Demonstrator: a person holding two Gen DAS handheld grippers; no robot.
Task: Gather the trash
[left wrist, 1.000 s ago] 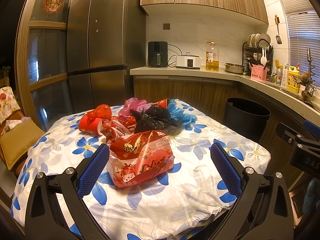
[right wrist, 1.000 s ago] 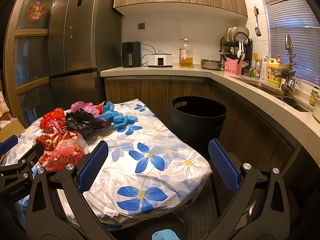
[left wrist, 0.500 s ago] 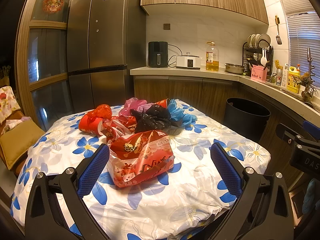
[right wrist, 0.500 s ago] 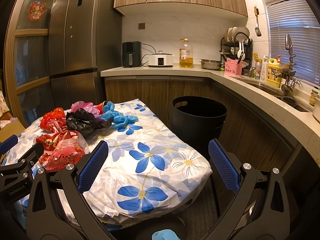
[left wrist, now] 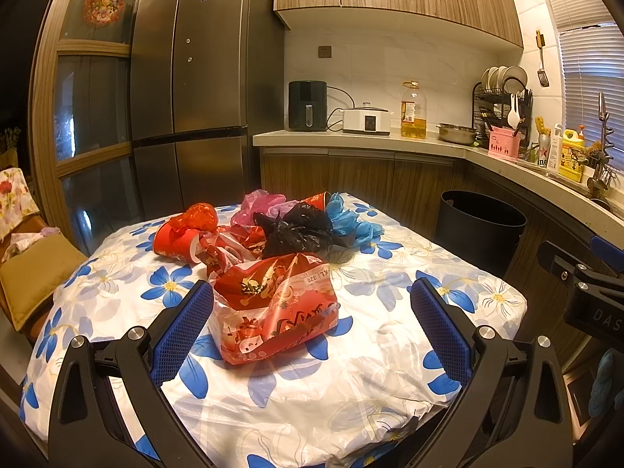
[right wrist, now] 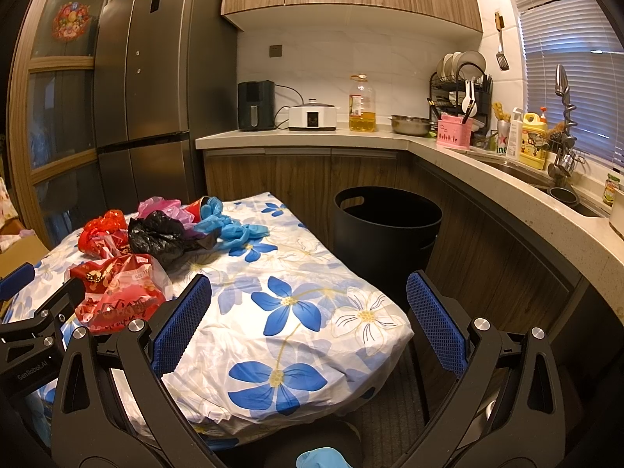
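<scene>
In the left wrist view, the left tongs (left wrist: 312, 325) stand wide apart and empty low in the frame, and the red snack bag (left wrist: 273, 310) lies on the flowered counter (left wrist: 390, 358) between their blue pads, just beside the left one; whether it touches is unclear, and the heap of crumpled bags (left wrist: 273, 226) sits above centre. In the right wrist view, the right tongs (right wrist: 308, 321) also gape empty over bare cloth, the red bag at left centre partly hidden by the other gripper, the black bin (right wrist: 386, 230) beyond the counter's edge.
</scene>
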